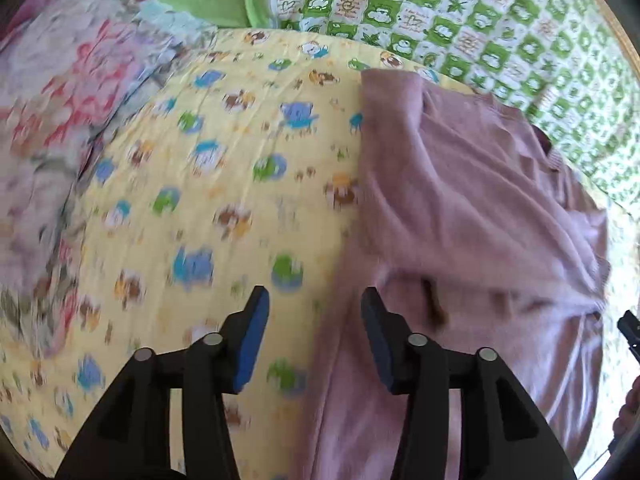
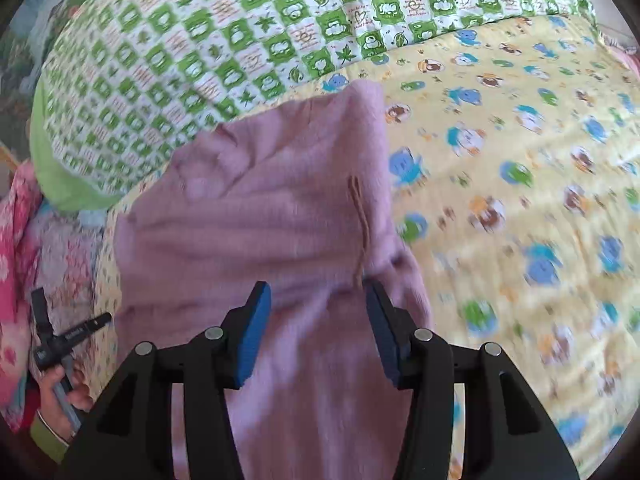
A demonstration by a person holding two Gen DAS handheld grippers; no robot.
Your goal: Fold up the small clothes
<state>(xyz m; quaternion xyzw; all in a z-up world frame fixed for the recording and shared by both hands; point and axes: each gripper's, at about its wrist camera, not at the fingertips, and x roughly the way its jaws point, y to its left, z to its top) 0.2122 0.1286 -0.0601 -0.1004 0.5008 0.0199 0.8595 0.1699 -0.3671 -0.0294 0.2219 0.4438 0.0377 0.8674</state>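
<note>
Blurring sheet point(image 1: 180, 200); pink garment point(image 2: 280, 220) cut off below.

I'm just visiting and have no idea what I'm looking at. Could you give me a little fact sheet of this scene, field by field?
garment: pinkish-purple knit top, lying partly folded
surface: yellow animal-print sheet
behind it: green checked quilt
left gripper: open, nothing between its fingers, over the garment's edge
right gripper: open, above the garment, not gripping
person: a hand holding the left tool

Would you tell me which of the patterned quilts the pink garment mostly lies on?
The yellow animal-print quilt; the pink knitted garment lies mostly on it, its far edge at the green-and-white checked quilt.
</note>
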